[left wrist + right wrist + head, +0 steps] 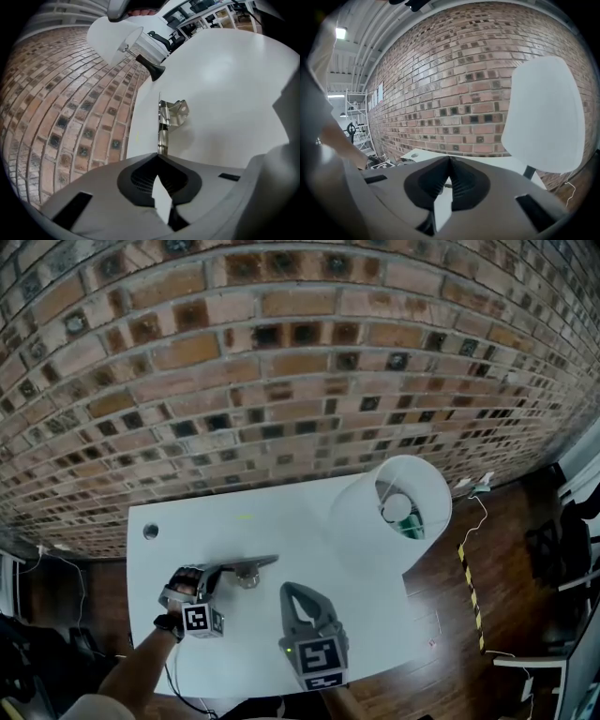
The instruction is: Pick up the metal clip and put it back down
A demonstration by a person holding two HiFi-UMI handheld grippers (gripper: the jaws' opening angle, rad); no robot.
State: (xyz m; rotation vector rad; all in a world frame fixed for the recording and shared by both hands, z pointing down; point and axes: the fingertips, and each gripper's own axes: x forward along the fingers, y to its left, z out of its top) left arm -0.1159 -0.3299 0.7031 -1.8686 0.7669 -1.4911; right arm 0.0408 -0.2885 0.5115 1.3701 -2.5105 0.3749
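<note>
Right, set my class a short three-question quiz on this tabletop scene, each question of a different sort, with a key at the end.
1. True or false: the left gripper is shut on the thin silver metal clip.
2. What stands on the right side of the white table in the head view? A) a lamp with a white shade B) a red mug C) a cardboard box
3. Short answer: which gripper holds nothing?

Key: 1 true, it grips the clip's long flat strip. 2 A. 3 the right gripper, jaws together and empty.
</note>
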